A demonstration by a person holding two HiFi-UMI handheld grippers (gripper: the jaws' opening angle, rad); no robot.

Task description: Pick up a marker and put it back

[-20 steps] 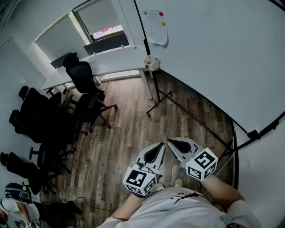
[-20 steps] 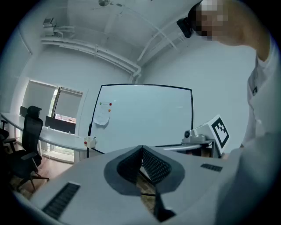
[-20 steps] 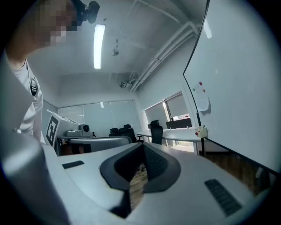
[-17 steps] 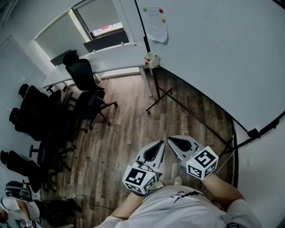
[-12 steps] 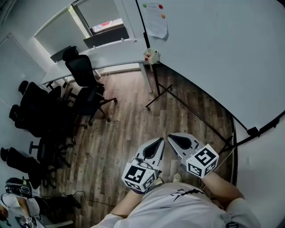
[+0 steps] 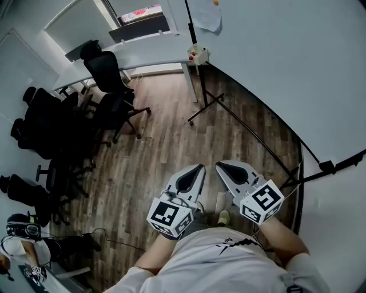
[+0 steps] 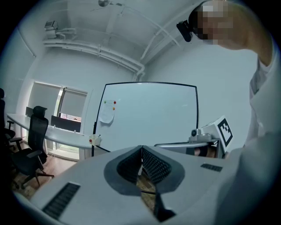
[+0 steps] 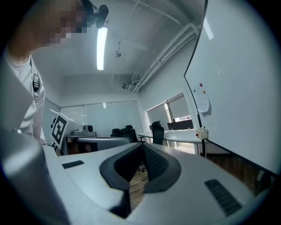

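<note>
Holding two grippers side by side low before the torso, over the wood floor (image 6: 160, 143): a person in a white shirt (image 6: 229, 263). Left gripper (image 6: 199, 167): fingers (image 7: 153, 166) are pressing together at the tips, with nothing between them. Right gripper (image 6: 218, 165): fingers (image 8: 154, 163) are likewise meeting at the tips and holding nothing. Both are pointing ahead, tips near each other but apart. Whiteboard (image 6: 286, 68) is standing to the right on a black stand (image 6: 207, 109), with a paper sheet (image 6: 205, 14) hanging on it. Small white box (image 6: 197, 54) with red dots is sitting at the whiteboard's far lower corner. Marker: too small to make out in any view. Long white desk (image 6: 143, 54) is running along the far wall, with black chairs (image 6: 106, 80) crowding beside it.
</note>
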